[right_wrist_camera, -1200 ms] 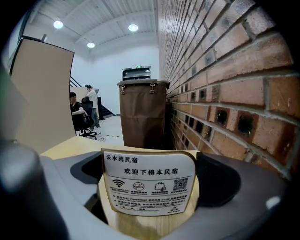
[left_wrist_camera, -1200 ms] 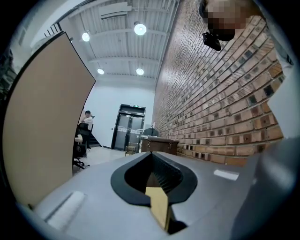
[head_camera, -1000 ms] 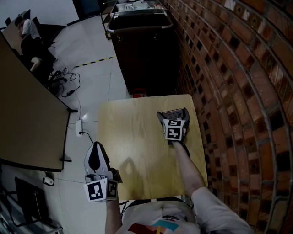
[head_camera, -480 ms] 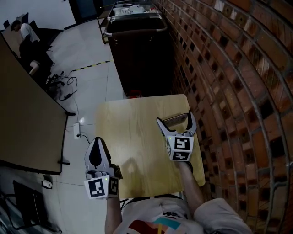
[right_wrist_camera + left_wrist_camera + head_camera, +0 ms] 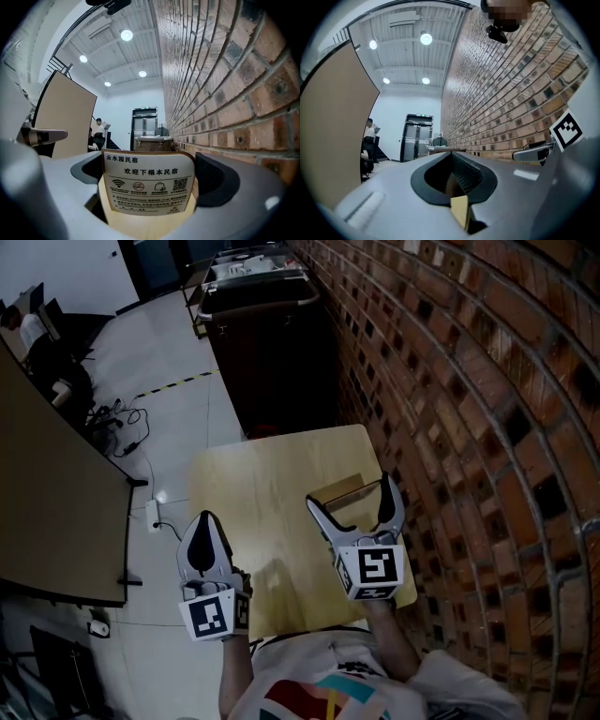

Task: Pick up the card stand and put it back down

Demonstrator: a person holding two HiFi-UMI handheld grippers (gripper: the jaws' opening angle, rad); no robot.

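Observation:
The card stand (image 5: pixel 336 493), a small upright sign with printed text and icons, stands on the pale wooden table (image 5: pixel 253 484) near its right edge. My right gripper (image 5: pixel 352 497) is open wide, one jaw on each side of the stand and neither pressing it. In the right gripper view the card stand (image 5: pixel 147 183) fills the gap between the jaws of the right gripper (image 5: pixel 152 171). My left gripper (image 5: pixel 204 521) is shut and empty, held at the table's near left edge. The left gripper (image 5: pixel 452 157) looks over the table toward the brick wall.
A brick wall (image 5: pixel 450 381) runs along the table's right side. A dark cart (image 5: pixel 267 343) stands beyond the far edge. A brown partition (image 5: pixel 47 484) is at the left, with cables (image 5: pixel 122 418) on the floor and a seated person (image 5: pixel 28 334) beyond.
My right gripper's jaws have spread apart from the card stand and drawn back toward me; the stand stays on the table. The left gripper has shifted only slightly.

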